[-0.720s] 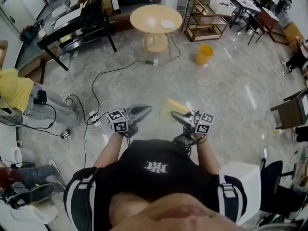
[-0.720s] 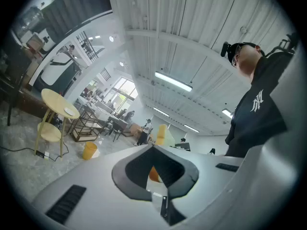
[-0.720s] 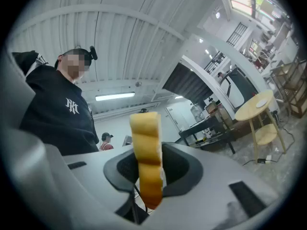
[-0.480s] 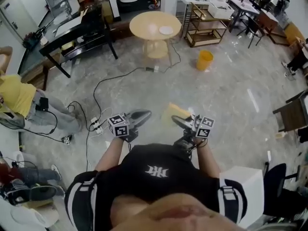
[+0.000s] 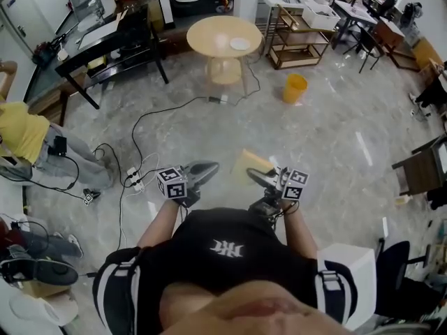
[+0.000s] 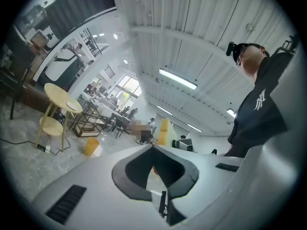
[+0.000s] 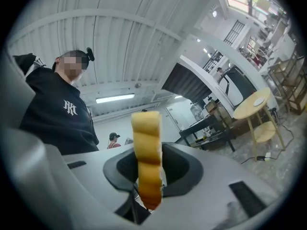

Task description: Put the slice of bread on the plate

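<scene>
Slice of bread stands on edge between the jaws of the right gripper, which are closed narrowly on its lower part, while the rest juts up free above the pads. It is carried in the air over the marble floor, well apart from the round table, on the side of that table nearest the person. The plate, small and white, lies on the round table's top, and nothing shows on it as far as can be seen. The left gripper hovers just as far from the round table, its jaws brought together at the tips with nothing between them. A yellow bucket stands on the floor near the round table. By my judgement the pick-up is done and the hold looks secure. What remains is the whole carry across to the round table, then laying the slice flat on the plate and letting go
</scene>
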A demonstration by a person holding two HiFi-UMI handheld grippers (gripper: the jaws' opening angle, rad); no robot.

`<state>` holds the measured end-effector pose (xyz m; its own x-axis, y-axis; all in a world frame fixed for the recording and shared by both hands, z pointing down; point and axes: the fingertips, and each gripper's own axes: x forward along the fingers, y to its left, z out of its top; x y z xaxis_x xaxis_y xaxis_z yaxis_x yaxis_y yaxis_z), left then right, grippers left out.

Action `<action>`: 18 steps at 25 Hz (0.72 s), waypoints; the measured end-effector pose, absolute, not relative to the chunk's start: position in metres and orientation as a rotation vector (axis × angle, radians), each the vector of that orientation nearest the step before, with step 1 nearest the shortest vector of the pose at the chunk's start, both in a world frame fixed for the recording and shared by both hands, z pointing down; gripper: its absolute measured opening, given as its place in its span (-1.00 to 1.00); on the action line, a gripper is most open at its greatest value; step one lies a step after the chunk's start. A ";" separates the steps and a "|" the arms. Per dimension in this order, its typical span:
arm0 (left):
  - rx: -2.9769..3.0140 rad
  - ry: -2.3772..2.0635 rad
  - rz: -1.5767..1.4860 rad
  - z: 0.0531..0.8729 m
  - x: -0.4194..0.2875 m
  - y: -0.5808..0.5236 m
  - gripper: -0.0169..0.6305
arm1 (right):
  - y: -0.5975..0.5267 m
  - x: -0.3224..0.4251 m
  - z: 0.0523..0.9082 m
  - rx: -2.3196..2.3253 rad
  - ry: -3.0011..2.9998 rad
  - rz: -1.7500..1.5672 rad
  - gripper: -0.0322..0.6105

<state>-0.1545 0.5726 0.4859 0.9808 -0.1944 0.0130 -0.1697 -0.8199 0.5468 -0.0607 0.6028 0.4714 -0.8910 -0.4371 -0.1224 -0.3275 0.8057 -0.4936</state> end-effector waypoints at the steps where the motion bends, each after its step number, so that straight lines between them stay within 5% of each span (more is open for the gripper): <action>1: 2.554 -0.253 -0.054 0.486 -0.153 0.574 -0.91 | 0.604 -0.061 0.471 -0.588 2.766 -0.695 -0.60; 18: 2.551 -0.250 -0.047 0.488 -0.145 0.595 -0.91 | 0.621 -0.052 0.483 -0.598 2.770 -0.775 -0.61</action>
<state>-0.1446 0.5951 0.4885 0.9820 -0.1880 0.0196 -0.1680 -0.8203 0.5467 -0.0516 0.6214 0.4834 -0.8974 -0.4330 -0.0843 -0.3265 0.7805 -0.5331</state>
